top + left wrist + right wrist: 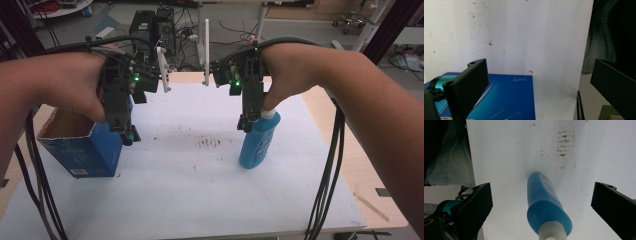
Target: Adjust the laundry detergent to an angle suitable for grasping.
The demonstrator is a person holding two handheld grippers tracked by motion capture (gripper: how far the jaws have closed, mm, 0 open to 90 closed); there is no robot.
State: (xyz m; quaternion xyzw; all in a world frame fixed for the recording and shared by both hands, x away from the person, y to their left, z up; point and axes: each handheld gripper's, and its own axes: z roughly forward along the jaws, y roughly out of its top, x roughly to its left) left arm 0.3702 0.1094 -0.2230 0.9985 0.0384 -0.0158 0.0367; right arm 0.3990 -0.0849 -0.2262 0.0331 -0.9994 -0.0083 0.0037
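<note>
Your right gripper (pixel 248 125) hangs wide open over the blue bottle (pixel 259 141) (upright), left gripper (pixel 126 135) open above the box (pixel 82 150) beside it.

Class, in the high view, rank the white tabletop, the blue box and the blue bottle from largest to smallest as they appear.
1. white tabletop
2. blue box
3. blue bottle
The box sits somewhat nearer the camera, so its lead over the bottle may be exaggerated.

1. High view: dim, cool overall light; forearms stretched at the frame edges.
2. Left gripper view: the white table (pixel 524 37) is evenly lit; the near black jaws are rendered soft.
3. Right gripper view: a faint shadow is cast around the blue bottle (pixel 544 197); mild blur throughout.
</note>
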